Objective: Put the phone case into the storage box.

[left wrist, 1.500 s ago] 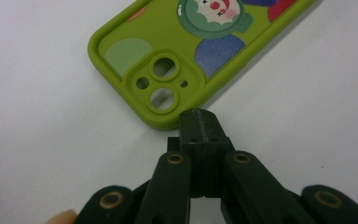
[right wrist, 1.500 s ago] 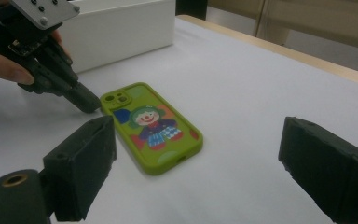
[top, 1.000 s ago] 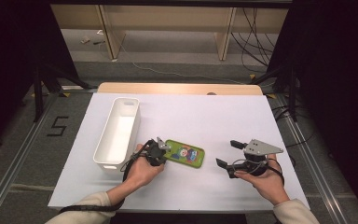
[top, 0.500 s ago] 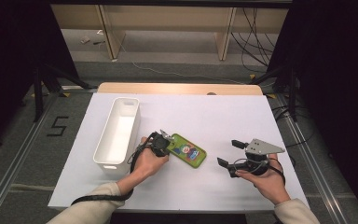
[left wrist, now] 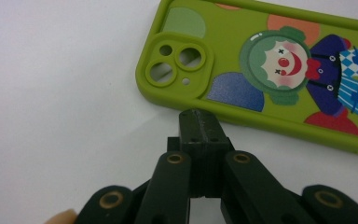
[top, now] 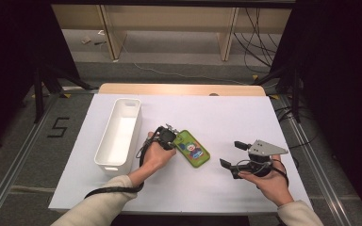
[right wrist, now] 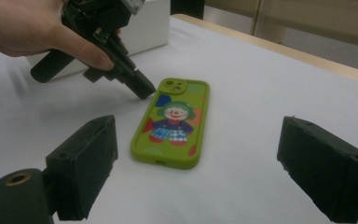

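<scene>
Two black jaws of my left gripper [left wrist: 199, 122] were pressed together, nothing between them, with the joined tip at the long edge of the green silicone phone case printed with a clown [left wrist: 279, 70], just below its raised camera cut-out; I could not tell whether the tip touched the rim or stopped just short of it. From the high view the same gripper [top: 168, 135] sat at the case's upper-left corner, the case [top: 192, 149] lying flat, printed side up, near the middle of the white table sheet [top: 207, 113].

Judgement: the step in hand was a nudge or a lever at the case edge, not a grasp. A pick-up would next call for the jaws to part and straddle the rim, or for the tip to work under the edge so the case tips up.

My right gripper [right wrist: 200, 177] stood wide, well apart from the case on its far side, holding nothing. It could brace that side if the case slid.

Surroundings: a long white plastic bin [top: 119, 133], empty as far as I could see, lay just left of the left hand [top: 155, 155], and nothing stood between it and the case except that hand. Main risk: the flat case skating across the smooth sheet.
</scene>
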{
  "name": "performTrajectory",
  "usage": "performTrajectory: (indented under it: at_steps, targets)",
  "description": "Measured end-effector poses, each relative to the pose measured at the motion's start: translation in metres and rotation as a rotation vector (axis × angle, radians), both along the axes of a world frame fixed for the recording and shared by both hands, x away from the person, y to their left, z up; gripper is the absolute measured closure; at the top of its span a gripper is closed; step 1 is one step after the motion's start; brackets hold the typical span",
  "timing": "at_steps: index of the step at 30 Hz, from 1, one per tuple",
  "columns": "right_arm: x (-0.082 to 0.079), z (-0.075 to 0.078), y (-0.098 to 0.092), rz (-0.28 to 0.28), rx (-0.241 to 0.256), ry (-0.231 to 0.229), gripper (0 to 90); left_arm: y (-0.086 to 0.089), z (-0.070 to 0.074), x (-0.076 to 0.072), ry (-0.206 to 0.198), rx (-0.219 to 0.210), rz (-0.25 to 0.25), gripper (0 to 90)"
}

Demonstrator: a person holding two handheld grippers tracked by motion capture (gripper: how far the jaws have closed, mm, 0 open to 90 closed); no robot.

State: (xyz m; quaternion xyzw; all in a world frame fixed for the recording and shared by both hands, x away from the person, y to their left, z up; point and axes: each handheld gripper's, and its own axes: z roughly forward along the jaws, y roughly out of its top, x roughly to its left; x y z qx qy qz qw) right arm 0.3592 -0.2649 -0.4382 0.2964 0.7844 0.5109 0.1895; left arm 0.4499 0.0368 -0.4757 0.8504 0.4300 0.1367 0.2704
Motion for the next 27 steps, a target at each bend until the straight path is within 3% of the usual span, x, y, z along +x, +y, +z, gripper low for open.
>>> performTrajectory:
  at_steps: [12, 27]
  targets:
    - [0.0, 0.0, -0.001, -0.002, 0.001, -0.001, 13.6, -0.011, 0.001, 0.018, -0.008, 0.026, 0.016, 89.7]
    - [0.0, 0.0, -0.001, 0.004, -0.001, 0.001, 14.4, -0.024, -0.001, 0.033, -0.047, 0.024, 0.032, 89.7]
